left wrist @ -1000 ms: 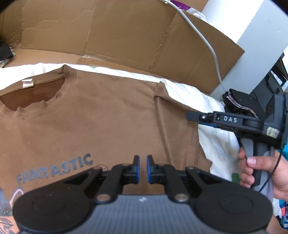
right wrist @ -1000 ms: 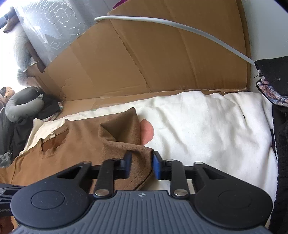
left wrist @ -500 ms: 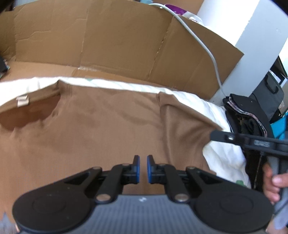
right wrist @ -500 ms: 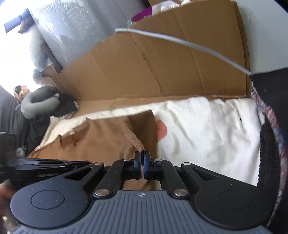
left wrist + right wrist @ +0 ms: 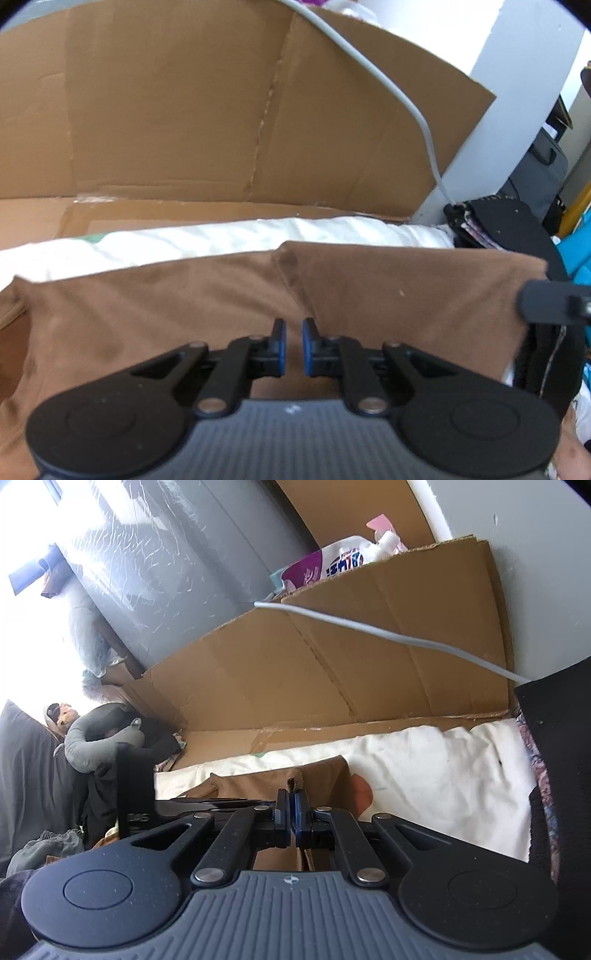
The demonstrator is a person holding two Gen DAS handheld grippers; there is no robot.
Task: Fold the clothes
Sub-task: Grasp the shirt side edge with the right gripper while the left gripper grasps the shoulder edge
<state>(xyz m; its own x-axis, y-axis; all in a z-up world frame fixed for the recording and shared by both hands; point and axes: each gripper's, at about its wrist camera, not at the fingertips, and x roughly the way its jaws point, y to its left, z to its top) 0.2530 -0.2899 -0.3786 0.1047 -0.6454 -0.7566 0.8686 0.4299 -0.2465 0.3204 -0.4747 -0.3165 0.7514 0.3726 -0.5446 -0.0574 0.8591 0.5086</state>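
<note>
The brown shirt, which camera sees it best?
The left wrist view: the brown shirt fills its middle, sleeve lifted at right. The right wrist view shows only a small part, with a pinch of it in the right claw.

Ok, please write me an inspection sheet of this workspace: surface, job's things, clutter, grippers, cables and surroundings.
Surface: white bedding, rumpled, with a cardboard sheet standing behind it.
Job's things: brown T-shirt spread on the bedding; its sleeve is lifted.
Clutter: dark folded clothes at the right edge; a grey neck pillow at the far left.
Grippers: right gripper shut on the sleeve edge, having just closed; left gripper with fingers slightly apart, nothing between them.
Cables: a grey cable hangs across the cardboard.
Surroundings: white wall; detergent pouch behind the cardboard.
</note>
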